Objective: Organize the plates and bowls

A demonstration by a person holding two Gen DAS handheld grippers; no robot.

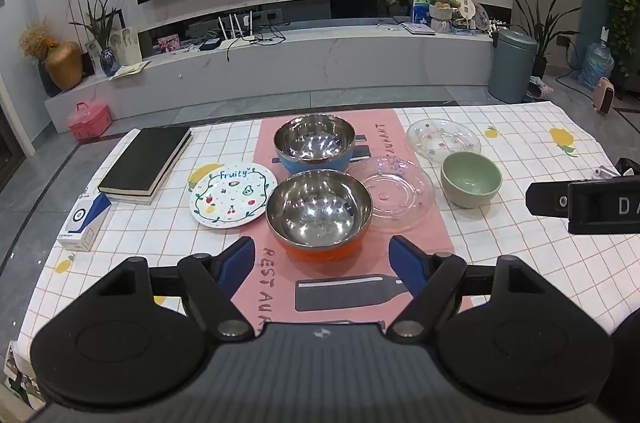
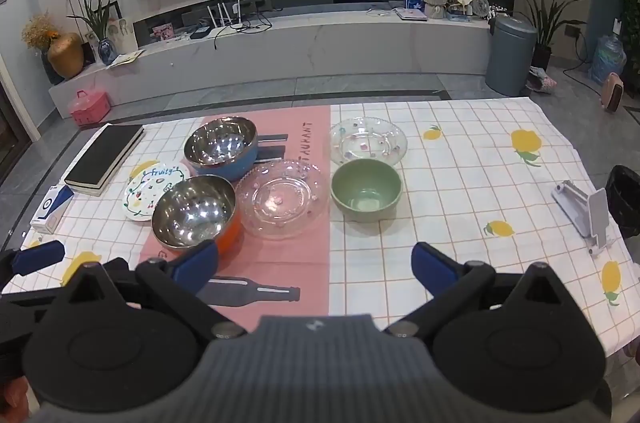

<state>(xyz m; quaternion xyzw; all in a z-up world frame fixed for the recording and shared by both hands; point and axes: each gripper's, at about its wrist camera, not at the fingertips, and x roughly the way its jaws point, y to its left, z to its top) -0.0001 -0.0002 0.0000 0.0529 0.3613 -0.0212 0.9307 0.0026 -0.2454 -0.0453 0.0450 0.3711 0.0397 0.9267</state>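
On the checked tablecloth stand an orange steel bowl (image 1: 319,213) (image 2: 196,211), a blue steel bowl (image 1: 314,143) (image 2: 221,147) behind it, and a green bowl (image 1: 471,179) (image 2: 366,189) to the right. A white "Fruity" plate (image 1: 233,193) (image 2: 151,189) lies left of the orange bowl. Two clear glass plates lie near the green bowl, one beside the orange bowl (image 1: 398,193) (image 2: 282,198) and one further back (image 1: 443,139) (image 2: 368,142). My left gripper (image 1: 322,259) is open and empty just in front of the orange bowl. My right gripper (image 2: 316,265) is open and empty, in front of the green bowl.
A black book (image 1: 146,159) (image 2: 105,158) and a small white and blue box (image 1: 83,223) (image 2: 52,209) lie at the table's left edge. A pink placemat (image 1: 356,287) lies under the bowls. A white phone stand (image 2: 584,209) sits at the right edge.
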